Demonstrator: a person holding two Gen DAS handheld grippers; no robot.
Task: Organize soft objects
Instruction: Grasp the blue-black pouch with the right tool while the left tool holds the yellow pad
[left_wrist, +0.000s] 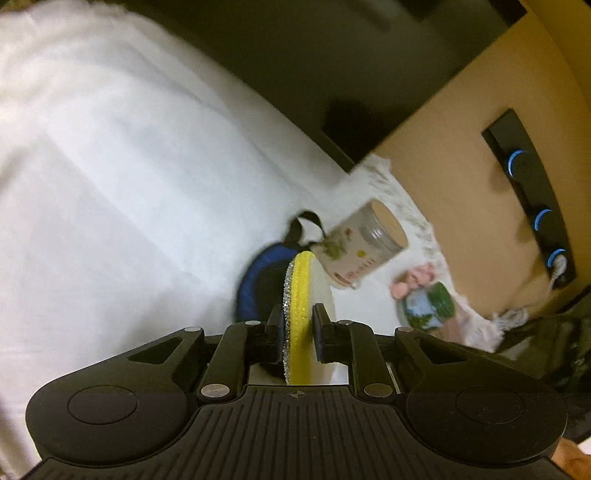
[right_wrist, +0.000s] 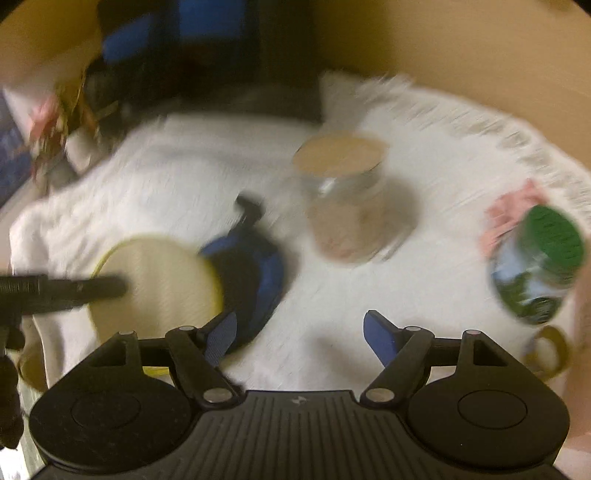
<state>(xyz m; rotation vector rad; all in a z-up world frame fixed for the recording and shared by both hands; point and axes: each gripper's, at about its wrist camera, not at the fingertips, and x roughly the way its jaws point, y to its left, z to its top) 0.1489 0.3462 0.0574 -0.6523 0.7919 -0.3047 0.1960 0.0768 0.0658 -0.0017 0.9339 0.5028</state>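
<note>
My left gripper (left_wrist: 299, 325) is shut on a round flat pad (left_wrist: 300, 291) with a yellow rim, a sparkly face and a white face, held on edge. In the right wrist view the same pad (right_wrist: 159, 284) hangs at the left with a black finger (right_wrist: 62, 290) of the left gripper across it. Just behind it a blue pouch (left_wrist: 255, 291) with a black loop lies on the white fringed cloth (right_wrist: 424, 277). My right gripper (right_wrist: 301, 332) stands open over the cloth with nothing between its blue pads, the pouch (right_wrist: 255, 269) beside its left finger.
A glass jar with a cork lid (right_wrist: 347, 199) stands mid-cloth. A green-lidded jar (right_wrist: 539, 262) and a pink soft thing (right_wrist: 513, 210) sit at the right, a gold ring (right_wrist: 546, 350) below them. White bedding (left_wrist: 110, 166) fills the left. A dark panel with blue lights (left_wrist: 535, 206) hangs on the wall.
</note>
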